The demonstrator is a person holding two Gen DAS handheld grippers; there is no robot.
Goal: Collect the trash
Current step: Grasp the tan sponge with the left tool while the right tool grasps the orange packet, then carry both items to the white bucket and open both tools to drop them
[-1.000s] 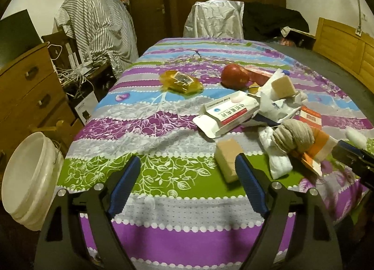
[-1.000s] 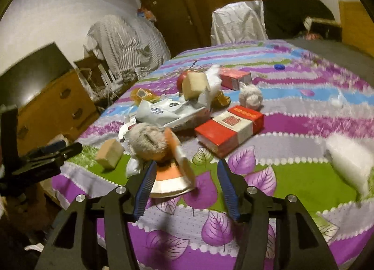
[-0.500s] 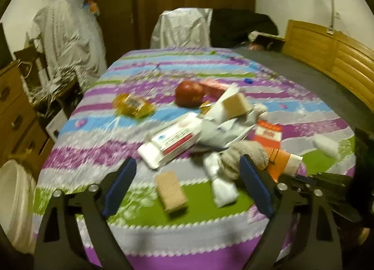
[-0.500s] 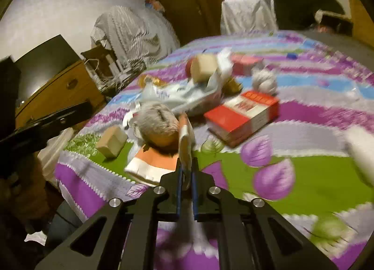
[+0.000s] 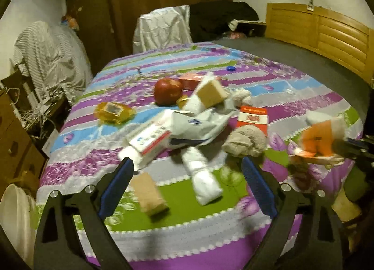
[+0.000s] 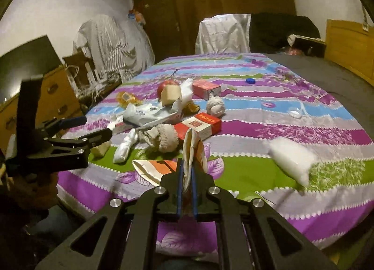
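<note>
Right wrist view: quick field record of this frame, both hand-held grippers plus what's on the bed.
surface: bed with striped floral bedspread
right hand-held gripper: shut on orange-and-white paper wrapper, pinched upright between the pads
left hand-held gripper: open, empty, above the near edge of the bed
between left fingers: tan block and white crumpled packet, both lying on the bed
pile: red apple, red-and-white box, grey sock ball
bin: white bucket beside the bed

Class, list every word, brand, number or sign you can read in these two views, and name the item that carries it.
None is readable.
White and red box: print, blurred.
White plastic bag: blue logo, too small.
Red and white carton: marks, blurred.
Yellow packet: label, illegible.
</note>
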